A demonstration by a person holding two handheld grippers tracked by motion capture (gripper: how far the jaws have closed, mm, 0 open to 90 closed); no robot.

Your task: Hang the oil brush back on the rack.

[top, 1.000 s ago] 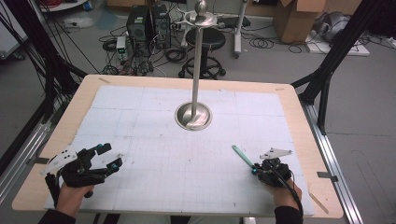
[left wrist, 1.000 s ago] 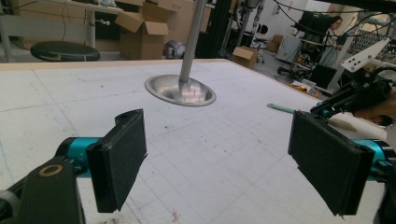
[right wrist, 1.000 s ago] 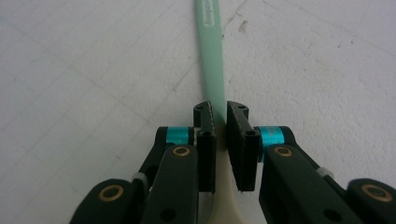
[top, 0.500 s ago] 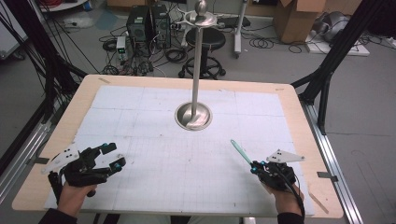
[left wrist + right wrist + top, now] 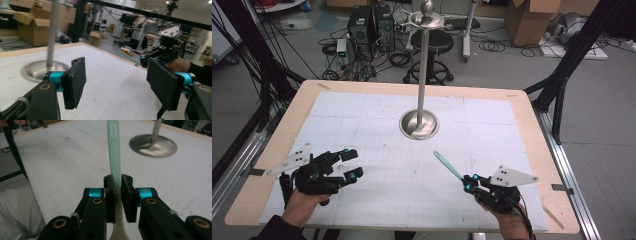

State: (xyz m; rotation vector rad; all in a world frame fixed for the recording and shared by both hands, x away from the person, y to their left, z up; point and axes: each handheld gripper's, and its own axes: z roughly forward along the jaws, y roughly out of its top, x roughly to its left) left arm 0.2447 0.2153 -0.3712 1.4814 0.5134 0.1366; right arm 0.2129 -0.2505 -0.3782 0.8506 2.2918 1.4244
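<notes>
My right gripper [image 5: 468,183] hovers over the front right of the table, shut on a slim pale-green stick with a white end [image 5: 114,152]; the green part of the stick [image 5: 448,165] juts out toward the table's middle. It looks like a toothbrush handle, but its head is hidden. My left gripper [image 5: 350,163] is at the front left, open, with nothing between its pads [image 5: 75,85]. A metal stand with a round base [image 5: 419,125] and a tall pole [image 5: 424,75] rises at the table's middle back. The right gripper [image 5: 160,53] shows far off in the left gripper view.
A white gridded mat [image 5: 377,130] covers the wooden table [image 5: 532,115]. Black frame posts [image 5: 562,75] flank the sides. Beyond the far edge are a stool [image 5: 432,45], computers [image 5: 369,22], cables and cardboard boxes [image 5: 527,20] on the floor.
My right gripper has drifted slightly toward the front with the stick, which now points more to the upper left. The left gripper has shifted a little to the right.
</notes>
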